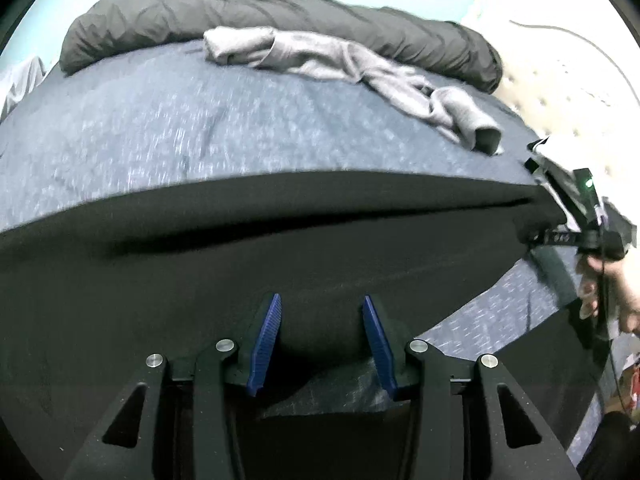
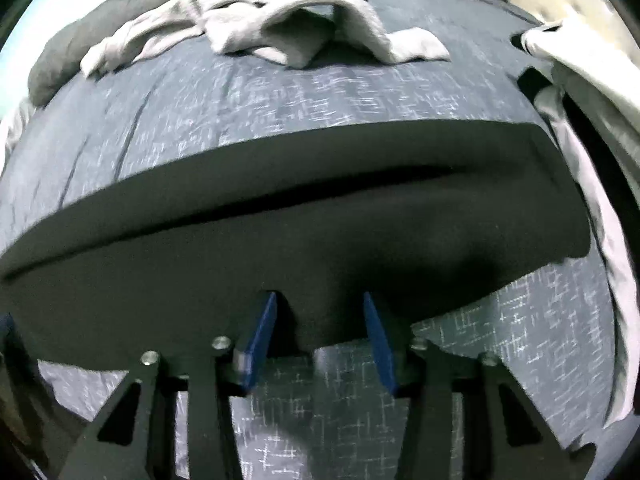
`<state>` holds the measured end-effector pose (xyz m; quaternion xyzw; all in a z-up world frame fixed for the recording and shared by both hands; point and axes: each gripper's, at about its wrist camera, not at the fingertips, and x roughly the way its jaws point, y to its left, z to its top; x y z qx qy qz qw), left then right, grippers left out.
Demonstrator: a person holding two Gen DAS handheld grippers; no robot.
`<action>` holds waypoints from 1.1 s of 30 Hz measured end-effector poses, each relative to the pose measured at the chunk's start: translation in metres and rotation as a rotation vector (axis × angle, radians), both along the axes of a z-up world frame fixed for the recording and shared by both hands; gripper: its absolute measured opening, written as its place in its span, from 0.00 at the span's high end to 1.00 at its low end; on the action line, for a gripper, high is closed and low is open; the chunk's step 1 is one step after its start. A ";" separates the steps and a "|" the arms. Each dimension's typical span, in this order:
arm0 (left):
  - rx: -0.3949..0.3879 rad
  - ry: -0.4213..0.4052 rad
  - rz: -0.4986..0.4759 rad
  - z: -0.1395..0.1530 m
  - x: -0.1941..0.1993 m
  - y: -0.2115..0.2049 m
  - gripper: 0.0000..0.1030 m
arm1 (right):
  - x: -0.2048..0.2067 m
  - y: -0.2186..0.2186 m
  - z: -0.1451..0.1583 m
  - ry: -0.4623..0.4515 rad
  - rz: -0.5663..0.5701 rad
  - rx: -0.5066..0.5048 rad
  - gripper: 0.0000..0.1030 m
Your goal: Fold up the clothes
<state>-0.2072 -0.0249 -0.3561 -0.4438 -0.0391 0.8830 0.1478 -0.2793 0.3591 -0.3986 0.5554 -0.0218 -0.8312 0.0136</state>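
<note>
A black garment [image 1: 280, 232] lies spread across the blue speckled bed cover [image 1: 160, 120], with a long fold line across its middle. My left gripper [image 1: 322, 320] sits at its near edge, and a bunched roll of black cloth fills the gap between the blue pads [image 1: 266, 340]. In the right wrist view the same black garment [image 2: 320, 208] has its near right edge raised off the cover. That edge runs between the pads of my right gripper [image 2: 320, 320]. A person's hand [image 1: 604, 292] holds that tool at the garment's right corner.
A crumpled grey garment [image 1: 340, 60] [image 2: 260, 28] lies farther up the bed, against a dark grey rolled duvet [image 1: 280, 12]. A pale cloth [image 2: 592, 160] hangs at the right edge. A cream tufted headboard [image 1: 560, 80] is beyond it.
</note>
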 end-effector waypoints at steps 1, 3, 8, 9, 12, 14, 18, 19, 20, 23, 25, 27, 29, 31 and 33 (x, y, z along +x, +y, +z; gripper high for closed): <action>-0.006 0.008 -0.003 0.002 0.000 0.000 0.54 | 0.002 -0.001 0.000 0.002 0.012 0.007 0.79; -0.012 0.002 -0.011 0.000 -0.002 0.001 0.46 | 0.005 -0.005 -0.001 0.004 0.035 0.038 0.87; -0.009 -0.048 -0.038 -0.016 -0.007 0.006 0.46 | 0.010 -0.007 -0.001 0.005 0.068 0.065 0.97; -0.011 -0.052 -0.042 -0.018 -0.006 0.006 0.47 | 0.011 -0.006 0.000 0.007 0.070 0.062 0.98; -0.018 -0.069 -0.048 -0.026 -0.005 0.007 0.79 | 0.014 -0.003 0.002 0.014 0.076 0.054 0.99; -0.015 -0.071 -0.057 -0.027 -0.004 0.007 0.91 | 0.016 -0.001 0.006 0.023 0.081 0.048 0.99; -0.014 -0.051 -0.068 -0.022 0.001 0.007 0.96 | 0.024 0.006 0.015 0.046 0.090 0.029 0.99; -0.008 -0.044 -0.069 -0.019 0.003 0.006 0.96 | 0.026 0.008 0.017 0.053 0.094 0.025 0.99; -0.001 -0.038 -0.071 -0.016 0.005 0.005 0.97 | 0.028 0.010 0.020 0.060 0.099 0.021 0.99; 0.033 -0.023 -0.077 -0.005 0.012 -0.001 0.97 | 0.032 0.010 0.027 0.078 0.106 0.002 1.00; 0.052 -0.020 -0.087 0.002 0.016 -0.004 0.97 | 0.036 0.010 0.033 0.086 0.111 -0.013 1.00; 0.057 -0.026 -0.101 0.004 0.021 -0.005 0.97 | 0.041 0.010 0.036 0.084 0.121 -0.018 1.00; 0.048 -0.037 -0.119 0.002 0.026 -0.004 0.97 | 0.045 0.009 0.034 0.073 0.139 -0.004 1.00; 0.030 -0.046 -0.129 -0.003 0.029 -0.002 0.97 | 0.050 0.015 0.030 0.060 0.131 -0.003 1.00; 0.014 -0.063 -0.146 -0.007 0.032 0.003 0.97 | 0.054 0.021 0.022 0.036 0.119 -0.001 1.00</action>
